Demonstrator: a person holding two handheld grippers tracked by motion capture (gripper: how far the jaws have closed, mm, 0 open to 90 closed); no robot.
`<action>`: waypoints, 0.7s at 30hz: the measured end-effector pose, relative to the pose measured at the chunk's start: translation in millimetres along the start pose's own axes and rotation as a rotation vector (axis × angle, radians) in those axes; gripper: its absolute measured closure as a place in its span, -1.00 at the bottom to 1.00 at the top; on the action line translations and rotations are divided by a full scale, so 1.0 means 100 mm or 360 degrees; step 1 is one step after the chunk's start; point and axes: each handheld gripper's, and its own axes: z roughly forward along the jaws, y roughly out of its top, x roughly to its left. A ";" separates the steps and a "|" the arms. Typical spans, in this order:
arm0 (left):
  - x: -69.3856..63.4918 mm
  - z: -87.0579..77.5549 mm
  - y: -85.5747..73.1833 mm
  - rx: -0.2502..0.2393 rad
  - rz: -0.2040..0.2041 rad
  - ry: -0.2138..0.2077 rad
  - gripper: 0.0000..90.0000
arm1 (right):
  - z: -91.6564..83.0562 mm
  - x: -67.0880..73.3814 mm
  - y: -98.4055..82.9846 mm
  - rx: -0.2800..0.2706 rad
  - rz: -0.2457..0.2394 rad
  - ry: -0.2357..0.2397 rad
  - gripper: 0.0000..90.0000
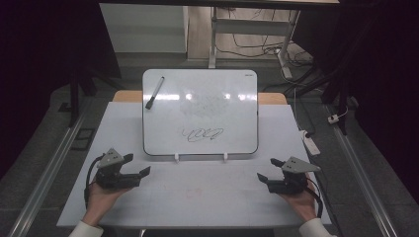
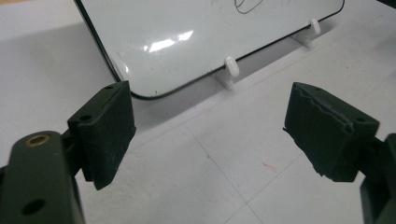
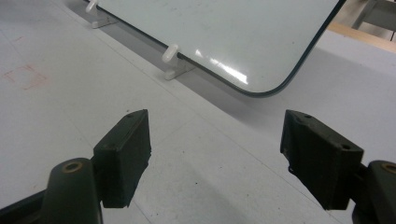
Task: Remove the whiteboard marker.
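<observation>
A whiteboard (image 1: 200,111) leans on two white stands at the middle of the white table (image 1: 197,197). It bears a black scribble (image 1: 202,133) low down and a smudged patch above it. A black marker (image 1: 154,92) sits on the board's upper left. My left gripper (image 1: 136,165) rests at the front left, open and holding nothing, aimed at the board's lower left corner (image 2: 135,91). My right gripper (image 1: 269,169) rests at the front right, open and holding nothing, facing the board's lower right corner (image 3: 266,88). The empty gap of each gripper, left (image 2: 210,135) and right (image 3: 215,149), shows bare table.
A white stand peg (image 2: 231,67) and another (image 3: 170,53) prop the board's bottom edge. Faint red marks (image 3: 25,77) stain the table. A power strip (image 1: 311,143) and cables lie on the floor at the right. A desk frame (image 1: 247,29) stands behind the table.
</observation>
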 end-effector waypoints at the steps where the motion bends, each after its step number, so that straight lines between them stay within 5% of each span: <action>1: 0.00 -0.01 0.03 0.0007 0.0022 0.0023 -0.62 | 0.01 0.00 0.00 0.0000 0.0001 0.0005 -0.46; 5: -0.05 -0.04 0.22 0.0002 0.0137 0.0105 -0.62 | 0.02 -0.02 -0.01 0.0003 0.0012 0.0012 -0.45; 11: -0.05 -0.06 0.68 -0.0038 0.0239 0.0131 -0.60 | 0.03 0.00 -0.01 0.0006 0.0014 0.0021 -0.44; 21: 0.15 0.17 1.29 -0.0046 0.0243 0.0211 -0.51 | 0.04 -0.03 -0.04 0.0021 0.0034 0.0019 -0.43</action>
